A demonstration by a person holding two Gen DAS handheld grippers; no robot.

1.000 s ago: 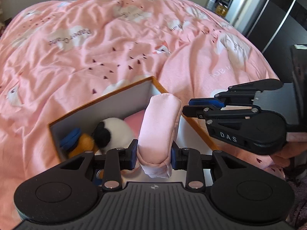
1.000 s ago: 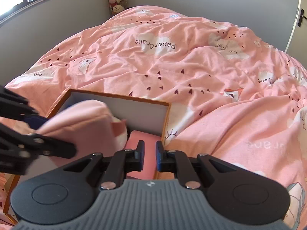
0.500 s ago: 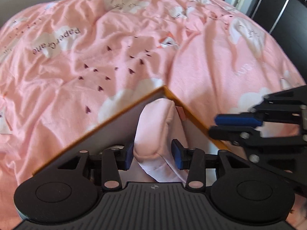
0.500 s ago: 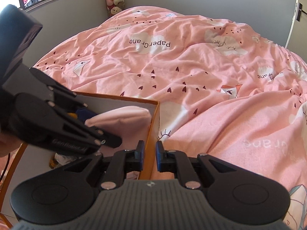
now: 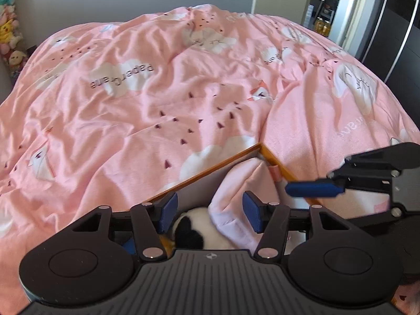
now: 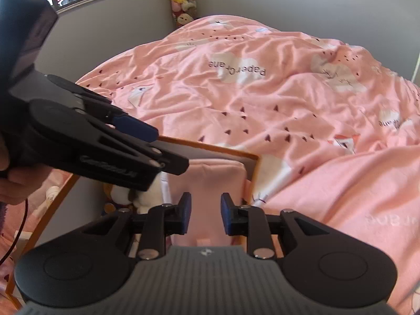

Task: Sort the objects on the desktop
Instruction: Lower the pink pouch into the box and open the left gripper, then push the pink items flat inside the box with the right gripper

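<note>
A pink fabric pouch [image 5: 236, 181] leans in the far corner of the orange-rimmed box [image 5: 210, 169] on the bed. My left gripper [image 5: 210, 215] hangs over it with its jaws opening; the pouch lies between the pads, which do not press on it. A black-and-white plush toy [image 5: 194, 225] sits beside the pouch in the box. My right gripper [image 6: 206, 216] is just above the same pouch [image 6: 210, 181], with its jaws opening and nothing gripped. Each gripper shows in the other's view: the right gripper [image 5: 307, 183] and the left gripper [image 6: 165, 148].
A rumpled pink duvet [image 5: 183, 92] covers the bed around the box [image 6: 223, 151]. Plush toys [image 6: 181, 0] are stacked in the far corner by the wall. A dark wardrobe [image 5: 393, 26] stands to the right. A hand [image 6: 15, 186] holds the left gripper.
The left jaws have let go of the pink pouch, which now rests in the box corner. The right jaws have gone from shut to parted. Both grippers have shifted over the box.
</note>
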